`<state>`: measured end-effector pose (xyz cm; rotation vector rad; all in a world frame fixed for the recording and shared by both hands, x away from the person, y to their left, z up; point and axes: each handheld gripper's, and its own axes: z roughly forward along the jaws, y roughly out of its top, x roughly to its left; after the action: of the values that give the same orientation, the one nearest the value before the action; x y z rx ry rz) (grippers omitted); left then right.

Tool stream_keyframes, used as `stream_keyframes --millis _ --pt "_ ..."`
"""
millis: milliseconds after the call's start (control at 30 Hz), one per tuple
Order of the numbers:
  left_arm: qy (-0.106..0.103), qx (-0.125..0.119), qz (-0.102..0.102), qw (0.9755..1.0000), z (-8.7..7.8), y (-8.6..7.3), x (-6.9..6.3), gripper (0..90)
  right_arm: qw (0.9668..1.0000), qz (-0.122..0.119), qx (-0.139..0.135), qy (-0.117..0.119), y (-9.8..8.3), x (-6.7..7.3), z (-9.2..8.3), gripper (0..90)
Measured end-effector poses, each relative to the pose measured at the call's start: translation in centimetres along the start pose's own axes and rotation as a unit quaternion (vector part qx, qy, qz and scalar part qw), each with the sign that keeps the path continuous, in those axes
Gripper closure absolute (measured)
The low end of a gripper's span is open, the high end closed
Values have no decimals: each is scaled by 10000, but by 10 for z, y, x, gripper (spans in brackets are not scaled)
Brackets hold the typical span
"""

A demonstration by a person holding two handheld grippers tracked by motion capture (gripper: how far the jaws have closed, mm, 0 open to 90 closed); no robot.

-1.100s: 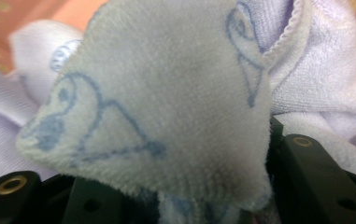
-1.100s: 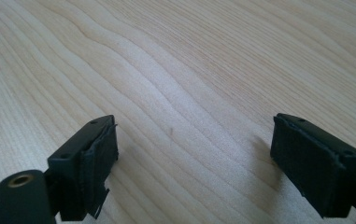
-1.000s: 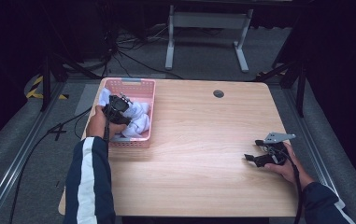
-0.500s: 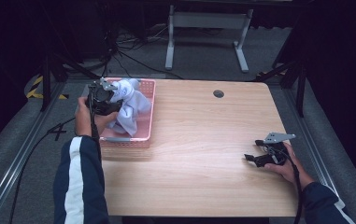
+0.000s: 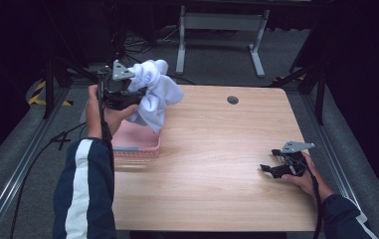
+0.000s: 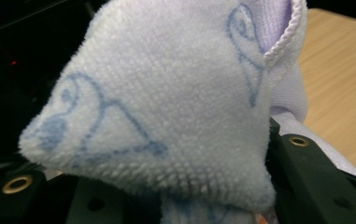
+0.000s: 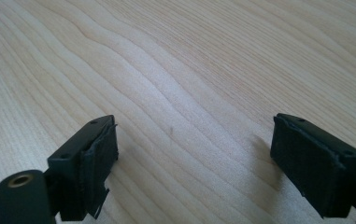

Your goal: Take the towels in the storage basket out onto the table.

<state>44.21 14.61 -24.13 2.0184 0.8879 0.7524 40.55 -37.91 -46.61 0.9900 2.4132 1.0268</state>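
Up out of the pink basket [image 5: 136, 143] has come the left claw [image 5: 127, 89], clamped on a pale blue towel [image 5: 153, 94] that now hangs in the air above the basket's far end, at ten o'clock on the bench [image 5: 217, 164]. Fleecy cloth bulges between its jaws in the left gripper view. At four o'clock the right claw [image 5: 271, 169] rests unmoved, jaws apart over bare wood.

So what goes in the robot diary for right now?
left tongs: shut on white towel, above pink basket | right tongs: open, over table
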Motion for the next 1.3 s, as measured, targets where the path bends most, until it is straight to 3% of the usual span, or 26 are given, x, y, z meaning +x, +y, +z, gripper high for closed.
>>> stream_keyframes --millis 33,67,200,300,433,500,667,733,833,867,900,933,967,1000,1033,1100,1133,1200,1300 --pt "-115 -13 59 9999 3 4 -8 549 10000 -2 -1 -1 0 0 0 148" --pt "-115 -13 59 9999 3 4 -8 549 10000 -2 -1 -1 0 0 0 148" --pt "-578 3 395 9975 23 20 -48 549 10000 -1 3 3 0 0 0 148" --pt "-876 50 701 9937 40 30 -77 548 10000 -19 -3 1 0 0 0 148" --pt "-1196 43 849 9892 63 34 -105 547 10000 -40 -9 -8 0 0 0 148" --pt "-1417 136 913 9856 75 33 -119 547 10000 -47 -5 -5 0 0 0 148" --pt "-1834 321 935 9781 109 16 -152 543 10000 -38 -1 13 0 0 -1 148" --pt "-1992 485 993 9737 124 2 -168 536 10000 -39 -2 15 0 0 -1 148" --pt "-2129 594 946 9707 135 -11 -180 516 10000 -28 5 19 0 0 -1 148" --pt "-2192 676 907 9691 141 -17 -184 494 10000 -29 7 18 0 1 -1 148" --pt "-2243 767 888 9674 146 -23 -188 418 10000 -25 7 16 0 1 -1 148" --pt "-2291 813 844 9663 149 -27 -191 418 10000 -25 7 16 0 1 -1 148" --pt "-2370 938 787 9638 154 -32 -195 351 10000 -26 10 14 0 1 -1 148" --pt "-2376 989 809 9629 157 -35 -197 248 10000 -23 11 10 0 1 -1 148" --pt "-2385 980 717 9635 156 -40 -197 148 10000 -24 31 7 0 1 -1 148" --pt "-2405 877 622 9647 151 -41 -194 159 10000 -33 54 5 0 1 -1 150" --pt "-2347 664 603 9679 140 -40 -189 156 9998 -13 185 3 3 2 -3 180" --pt "-2394 477 696 9673 125 -40 -185 156 9997 35 235 42 5 3 -5 265" --pt "-2314 356 920 9678 107 -46 -184 157 10000 57 44 36 9 5 -11 280"
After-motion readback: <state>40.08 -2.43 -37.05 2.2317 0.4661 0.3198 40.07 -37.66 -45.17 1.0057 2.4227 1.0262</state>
